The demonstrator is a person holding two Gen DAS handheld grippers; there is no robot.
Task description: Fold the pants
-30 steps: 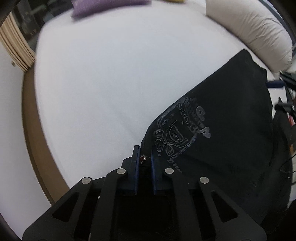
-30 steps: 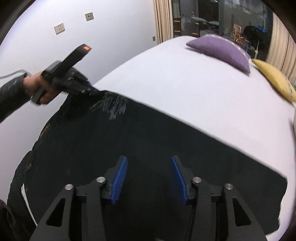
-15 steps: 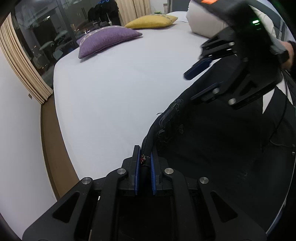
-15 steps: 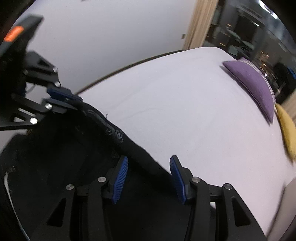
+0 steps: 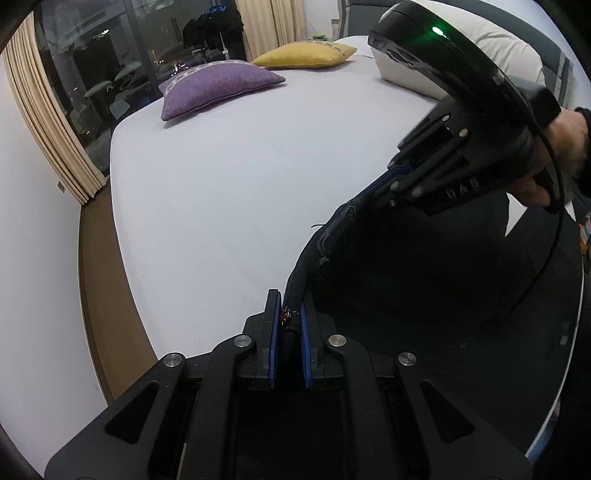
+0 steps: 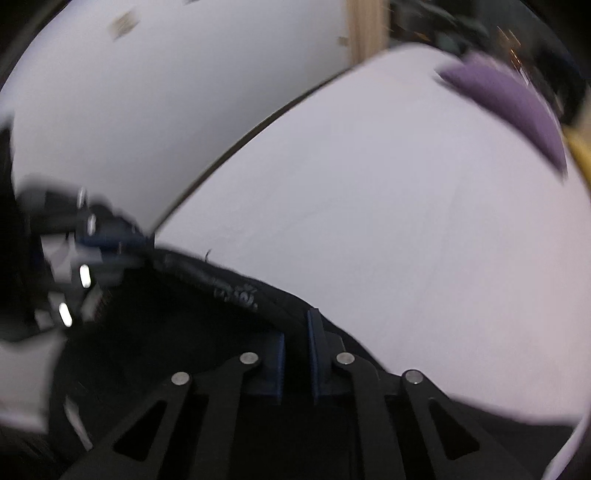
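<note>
R wrist: jaws closing on pants (image 6: 236,295), previously open.

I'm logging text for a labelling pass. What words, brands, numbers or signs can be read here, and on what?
"PLAY": blue letters on a dark shape in the window glass; the rest is unclear.
Raised letters on the body of the right tongs, whose jaws are closing on the black pants: too faint to read.
Pale print by the pants' edge: blurred, unreadable.
</note>
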